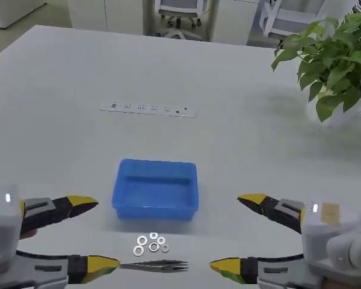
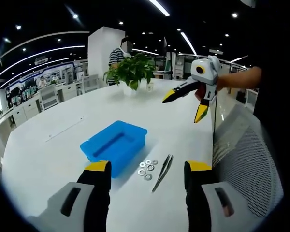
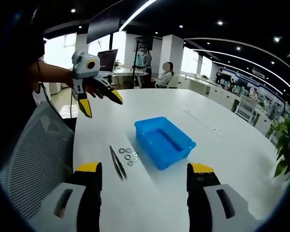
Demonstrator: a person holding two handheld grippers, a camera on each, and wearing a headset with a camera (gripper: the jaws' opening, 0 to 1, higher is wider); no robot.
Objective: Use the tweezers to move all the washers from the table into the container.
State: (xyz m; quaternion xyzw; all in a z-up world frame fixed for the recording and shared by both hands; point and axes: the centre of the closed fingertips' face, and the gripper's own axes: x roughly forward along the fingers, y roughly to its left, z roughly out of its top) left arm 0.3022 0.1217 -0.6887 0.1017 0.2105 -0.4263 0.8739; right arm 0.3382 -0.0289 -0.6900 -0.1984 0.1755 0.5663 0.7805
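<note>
Several small metal washers lie in a cluster on the white table, just in front of the blue container. Steel tweezers lie flat beside the washers, on the near side. My left gripper hovers open at the near left, and my right gripper hovers open at the near right. Both are held apart from the tweezers, with nothing between their yellow-tipped jaws.
A flush power-socket strip sits in the table beyond the container. A potted green plant stands at the far right. A mesh chair is at the table's near edge. Office chairs stand beyond the far edge.
</note>
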